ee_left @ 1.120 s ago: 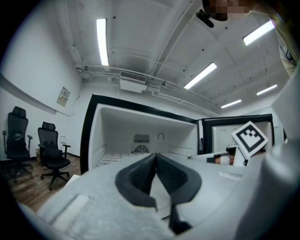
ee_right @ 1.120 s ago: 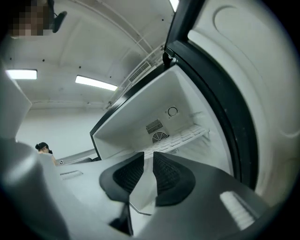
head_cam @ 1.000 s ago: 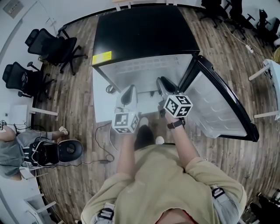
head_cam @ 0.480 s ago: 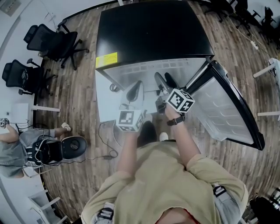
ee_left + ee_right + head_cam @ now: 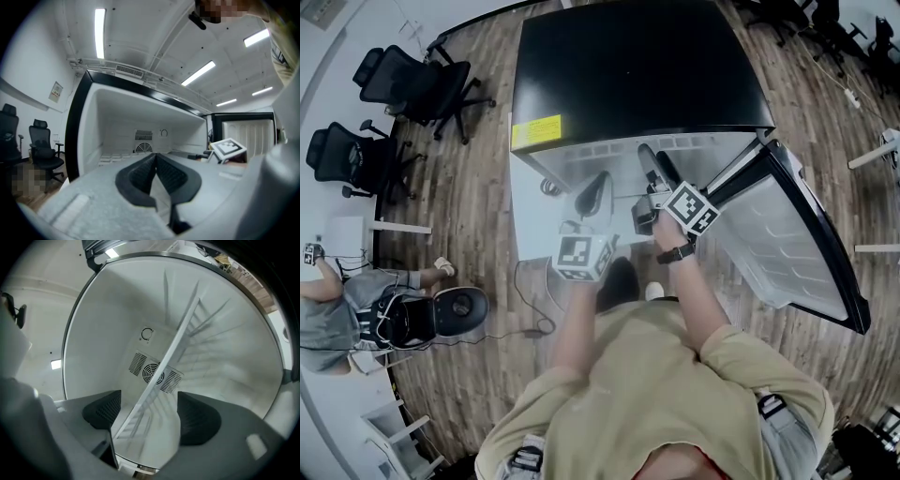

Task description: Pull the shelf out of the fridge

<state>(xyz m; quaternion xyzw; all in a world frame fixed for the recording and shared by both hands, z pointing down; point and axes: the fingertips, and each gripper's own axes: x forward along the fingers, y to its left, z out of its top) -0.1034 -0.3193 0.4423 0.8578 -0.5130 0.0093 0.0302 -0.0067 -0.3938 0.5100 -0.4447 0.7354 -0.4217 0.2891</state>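
**Left gripper facing the open fridge, jaws together**

The left gripper (image 5: 156, 157) has its dark ribbed pads (image 5: 140, 174) meeting at the tips, with nothing between them. Ahead, the fridge (image 5: 77, 126) stands open, with a black frame and white inner walls. On its back wall a round fan grille (image 5: 144, 147) sits under a slatted vent (image 5: 144, 135), with a small ring (image 5: 163, 133) to the right. A marker cube (image 5: 228, 148) shows low right, in front of the open door (image 5: 246, 133). Two chairs (image 5: 41, 150) stand at left. Light strips (image 5: 100, 26) run overhead.
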